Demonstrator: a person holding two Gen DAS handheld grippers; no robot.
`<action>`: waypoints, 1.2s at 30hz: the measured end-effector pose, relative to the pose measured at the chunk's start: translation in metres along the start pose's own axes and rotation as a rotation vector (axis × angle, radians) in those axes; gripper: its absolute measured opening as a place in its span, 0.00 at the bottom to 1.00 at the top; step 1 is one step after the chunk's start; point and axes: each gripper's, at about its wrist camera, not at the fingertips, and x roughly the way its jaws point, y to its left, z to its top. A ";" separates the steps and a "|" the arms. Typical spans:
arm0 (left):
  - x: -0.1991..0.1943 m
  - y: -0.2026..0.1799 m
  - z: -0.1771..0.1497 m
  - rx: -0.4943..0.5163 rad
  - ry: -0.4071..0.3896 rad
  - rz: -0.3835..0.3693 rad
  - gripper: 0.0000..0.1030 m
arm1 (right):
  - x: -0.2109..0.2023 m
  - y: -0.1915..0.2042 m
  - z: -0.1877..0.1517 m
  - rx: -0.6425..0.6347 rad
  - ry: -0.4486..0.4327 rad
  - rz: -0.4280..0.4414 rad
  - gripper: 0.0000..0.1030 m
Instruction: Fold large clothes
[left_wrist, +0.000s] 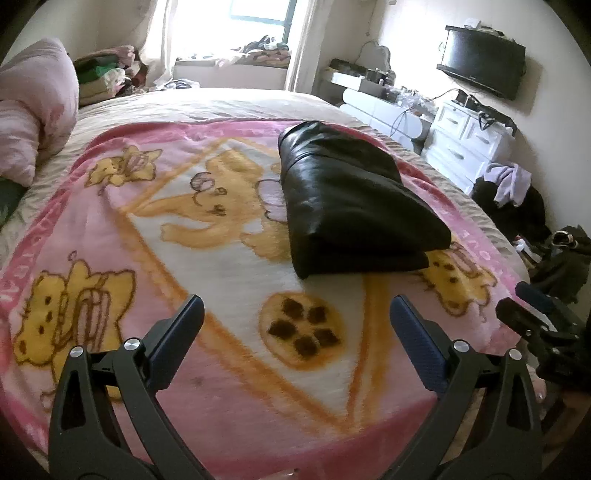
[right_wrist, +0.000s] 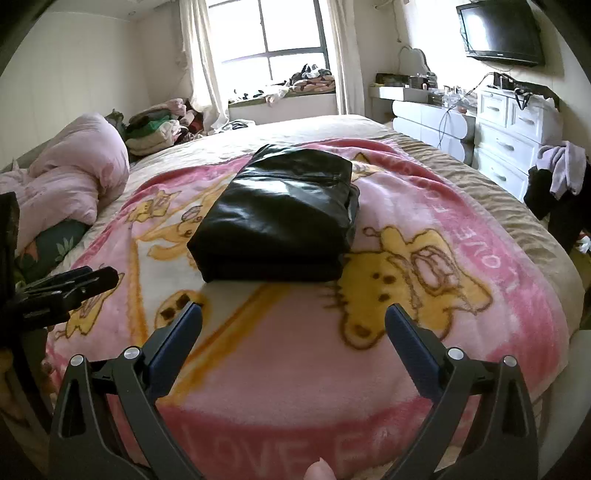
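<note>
While both grippers are hovering above the near edge of the bed (left_wrist: 229, 101), the folded black leather jacket (right_wrist: 280, 218) is lying in a compact bundle on the pink cartoon blanket (right_wrist: 424, 206), toward the bed's middle. The left gripper (left_wrist: 295, 314) and the right gripper (right_wrist: 293, 321) are each holding their fingers wide apart, gripping nothing.

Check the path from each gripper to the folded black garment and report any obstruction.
Nothing visible blocks either. Only bare pink blanket lies between the open left gripper or open right gripper and the black garment.
</note>
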 end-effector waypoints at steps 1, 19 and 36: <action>0.000 0.000 0.000 0.000 0.001 0.006 0.92 | 0.000 0.000 0.000 0.001 0.001 0.000 0.96; 0.000 -0.003 -0.001 0.008 0.001 0.021 0.92 | 0.002 -0.001 0.001 -0.003 0.013 -0.028 0.96; -0.001 -0.004 0.000 0.012 -0.002 0.023 0.92 | 0.002 -0.002 0.001 -0.001 0.017 -0.028 0.96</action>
